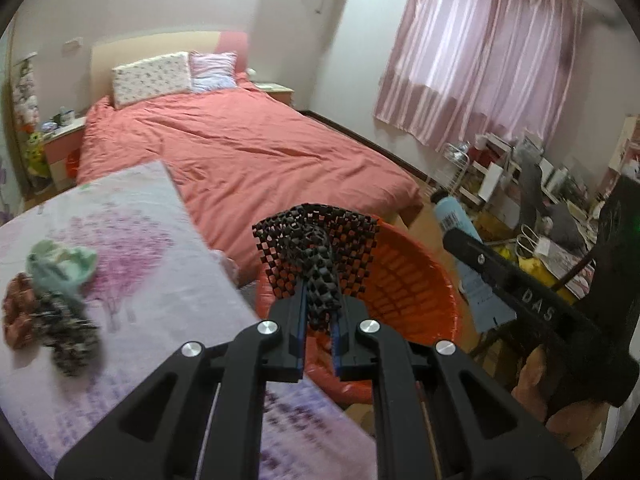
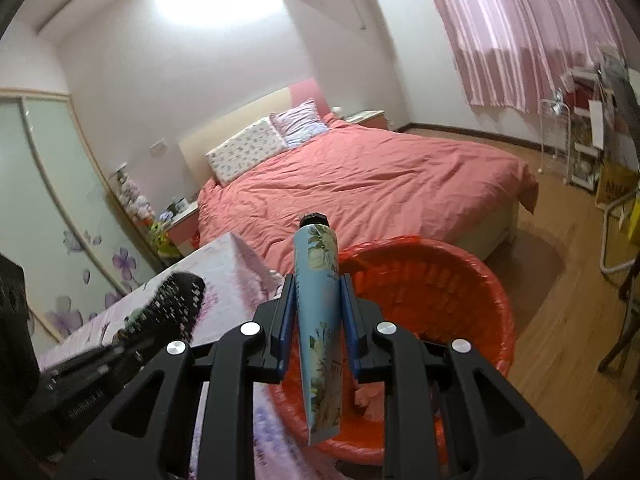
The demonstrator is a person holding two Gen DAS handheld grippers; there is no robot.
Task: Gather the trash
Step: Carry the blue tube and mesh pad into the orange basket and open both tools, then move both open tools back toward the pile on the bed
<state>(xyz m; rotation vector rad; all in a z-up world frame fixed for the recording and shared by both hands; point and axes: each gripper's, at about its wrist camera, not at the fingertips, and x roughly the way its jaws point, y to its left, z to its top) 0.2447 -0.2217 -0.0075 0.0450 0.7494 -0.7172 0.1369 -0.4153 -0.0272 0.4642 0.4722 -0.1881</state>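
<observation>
My left gripper [image 1: 322, 300] is shut on a piece of black foam netting [image 1: 320, 248] that fans out above an orange basket [image 1: 436, 268] lined with a red bag. My right gripper [image 2: 317, 284] is shut on a pale blue floral tube [image 2: 320, 320] with a black cap, held over the same basket [image 2: 492, 292]. A pink crumpled wad [image 2: 368, 396] lies inside. On the lilac floral tablecloth [image 1: 132, 240] at the left lie a green crumpled wad [image 1: 60, 264] and a dark patterned scrap [image 1: 72, 340]. Each gripper shows in the other's view: the right gripper [image 1: 456, 240], the left gripper [image 2: 132, 332].
A bed with a coral duvet [image 1: 248, 148] stands behind the basket. Cluttered racks and bags [image 1: 520, 184] fill the right side under pink curtains [image 1: 480, 48]. Wooden floor [image 2: 560, 320] lies right of the basket, with a chair leg [image 2: 624, 300] at the edge.
</observation>
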